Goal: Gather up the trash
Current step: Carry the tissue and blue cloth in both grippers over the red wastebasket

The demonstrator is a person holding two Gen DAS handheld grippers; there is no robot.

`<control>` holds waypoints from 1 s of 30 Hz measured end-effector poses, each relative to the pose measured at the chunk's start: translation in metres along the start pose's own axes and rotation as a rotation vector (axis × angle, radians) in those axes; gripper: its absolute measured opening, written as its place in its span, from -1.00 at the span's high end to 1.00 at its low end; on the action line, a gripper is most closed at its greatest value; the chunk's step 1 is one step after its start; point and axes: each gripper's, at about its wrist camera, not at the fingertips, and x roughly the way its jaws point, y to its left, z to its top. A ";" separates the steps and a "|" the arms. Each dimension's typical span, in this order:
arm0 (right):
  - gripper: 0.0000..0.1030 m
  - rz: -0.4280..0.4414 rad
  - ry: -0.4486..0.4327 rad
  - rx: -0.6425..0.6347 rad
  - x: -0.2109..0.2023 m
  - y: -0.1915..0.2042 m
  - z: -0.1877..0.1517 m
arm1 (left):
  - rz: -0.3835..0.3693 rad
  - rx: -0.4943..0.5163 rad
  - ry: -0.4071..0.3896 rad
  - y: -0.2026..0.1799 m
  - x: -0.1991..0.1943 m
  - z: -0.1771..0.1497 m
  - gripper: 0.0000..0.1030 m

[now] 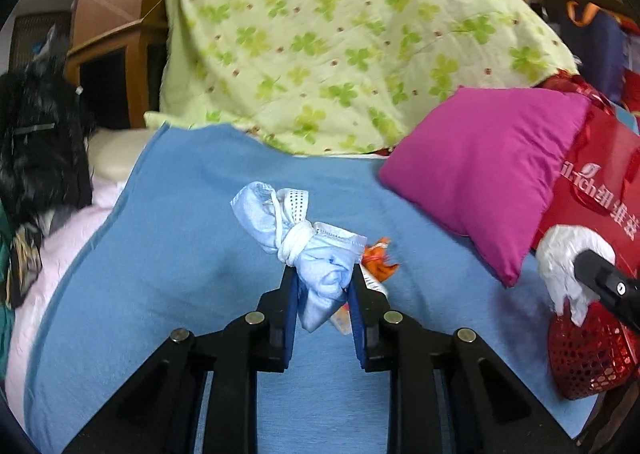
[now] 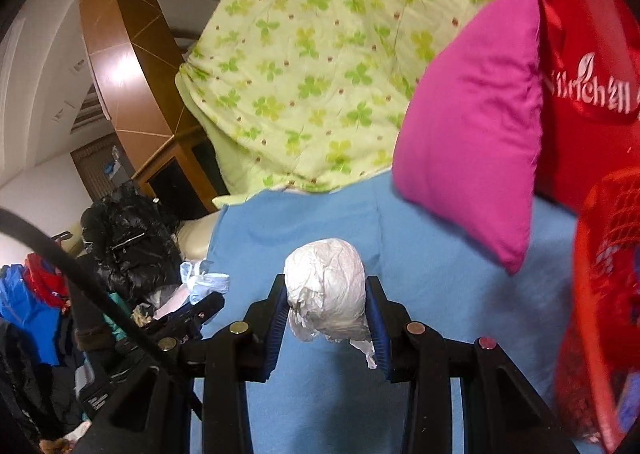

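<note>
My left gripper (image 1: 323,281) is shut on a bundled light-blue face mask (image 1: 308,250), tied with its white ear loop and held above the blue sheet (image 1: 192,238). An orange snack wrapper (image 1: 379,258) lies on the sheet just behind the right finger. My right gripper (image 2: 326,296) is shut on a crumpled white paper ball (image 2: 326,286), also lifted off the sheet. In the left wrist view that paper ball (image 1: 568,266) and the right gripper's black finger (image 1: 608,286) appear at the right edge. The mask (image 2: 204,282) and left gripper show at lower left in the right wrist view.
A red mesh basket (image 2: 600,294) stands at the right; its rim (image 1: 584,358) also shows in the left wrist view. A magenta pillow (image 1: 480,169), a red bag (image 1: 596,189) and a clover-print quilt (image 1: 340,37) crowd the back. Black clothing (image 1: 36,149) lies left.
</note>
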 end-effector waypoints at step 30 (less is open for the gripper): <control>0.22 -0.142 -0.179 0.064 -0.080 -0.081 0.026 | -0.099 0.149 -0.059 -0.116 -0.028 0.009 0.51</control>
